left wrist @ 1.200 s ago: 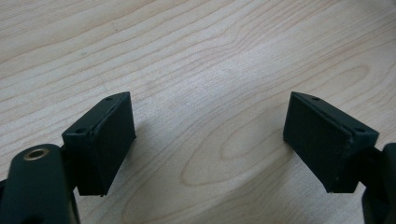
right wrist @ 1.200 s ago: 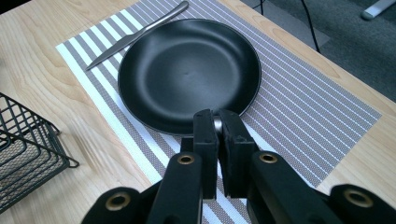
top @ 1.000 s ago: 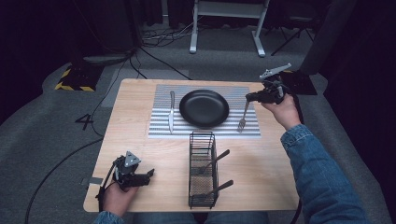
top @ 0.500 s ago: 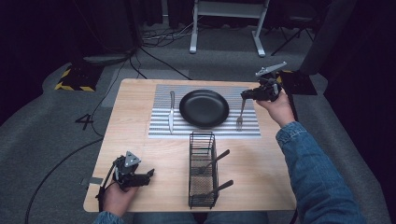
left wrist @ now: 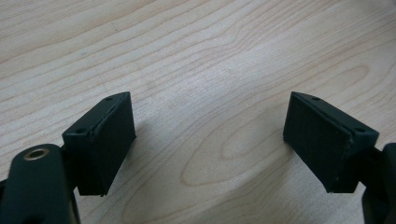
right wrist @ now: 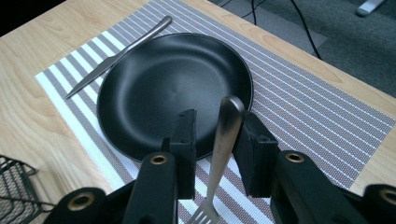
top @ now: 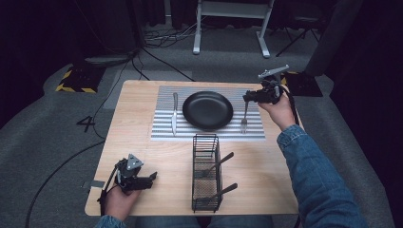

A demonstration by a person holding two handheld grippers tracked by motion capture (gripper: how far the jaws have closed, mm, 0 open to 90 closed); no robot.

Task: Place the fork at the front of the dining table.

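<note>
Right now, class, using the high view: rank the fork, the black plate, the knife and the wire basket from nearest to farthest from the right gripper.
1. fork: between the jaws of the right gripper, on the placemat's right side.
2. black plate: mid placemat, just left of the fork.
3. wire basket: toward the table's near edge.
4. knife: left of the plate.

The basket and knife are close to call.

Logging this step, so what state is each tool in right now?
Left tool: open, empty, over the bare table.
Right tool: jaws just opening, fork handle between them, leaning on one pad.
</note>
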